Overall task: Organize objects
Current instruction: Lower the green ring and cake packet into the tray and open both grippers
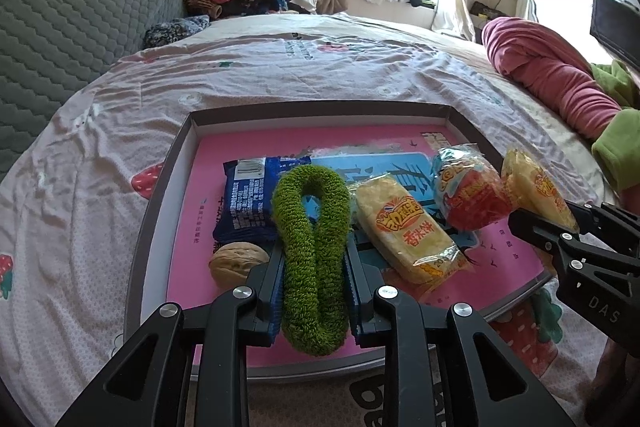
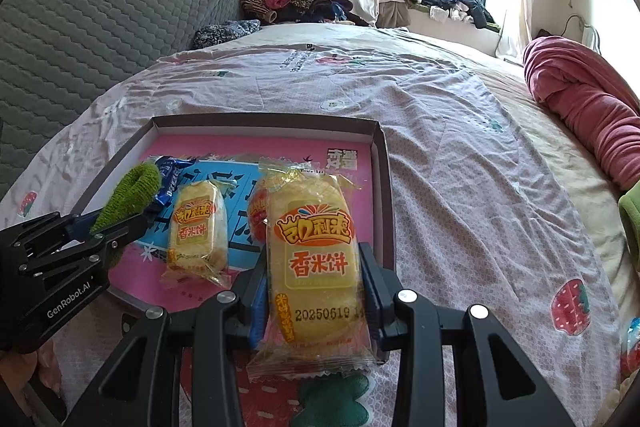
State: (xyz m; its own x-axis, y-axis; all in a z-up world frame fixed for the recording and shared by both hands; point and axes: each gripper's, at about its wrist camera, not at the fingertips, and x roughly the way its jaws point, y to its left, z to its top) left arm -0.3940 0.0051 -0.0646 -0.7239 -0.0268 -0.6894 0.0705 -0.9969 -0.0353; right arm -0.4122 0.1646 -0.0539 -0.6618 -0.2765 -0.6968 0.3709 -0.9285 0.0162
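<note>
Sitting on the bed (image 1: pixel 100 155): shallow cardboard tray (image 1: pixel 156 211) holding a blue crinkly packet (image 1: pixel 248 199), walnut (image 1: pixel 236 263), yellow rice cake packet (image 1: pixel 408 227) and red snack bag (image 1: pixel 468 195). Left hand-held gripper (image 1: pixel 314 291) squeezing a fuzzy green loop (image 1: pixel 312 247) over the tray. Right hand-held gripper (image 2: pixel 316 291) clamping another rice cake (image 2: pixel 316 259) at the tray's near right corner.

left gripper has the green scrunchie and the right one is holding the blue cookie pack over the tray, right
Not quite. The right gripper holds a yellow rice cracker packet, as the right wrist view shows; the blue cookie pack lies in the tray. The left gripper does hold the green scrunchie.
</note>
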